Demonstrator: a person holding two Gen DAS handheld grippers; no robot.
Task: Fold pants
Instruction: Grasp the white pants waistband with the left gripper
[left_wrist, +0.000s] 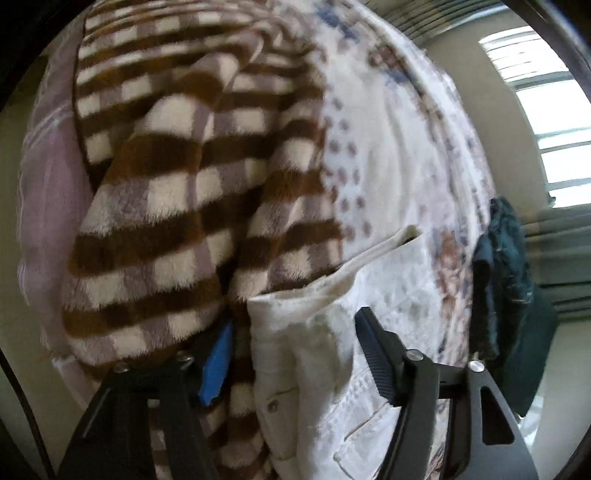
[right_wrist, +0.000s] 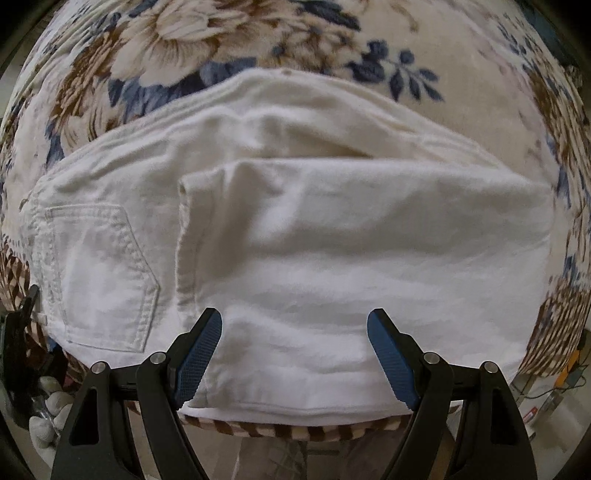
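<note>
On the left wrist view, the left gripper (left_wrist: 295, 354) points down at the white pants (left_wrist: 306, 354). A bunched end of the pants sits between its two fingers. Whether the pads press the cloth cannot be told. A brown striped blanket (left_wrist: 166, 206) lies beside the pants, on the left. Both rest on a flowery cover (left_wrist: 399, 155). A dark cloth (left_wrist: 509, 277) hangs at the right, near a window (left_wrist: 546, 110).

Over on the right wrist view, the right gripper (right_wrist: 295, 350) hangs above the folded pants (right_wrist: 332, 229) with its jaws wide apart and nothing in them. The pants lie flat on the flowery cover (right_wrist: 221, 44), back pocket (right_wrist: 103, 277) on the left. A white glove (right_wrist: 48, 413) shows at the bottom left.
</note>
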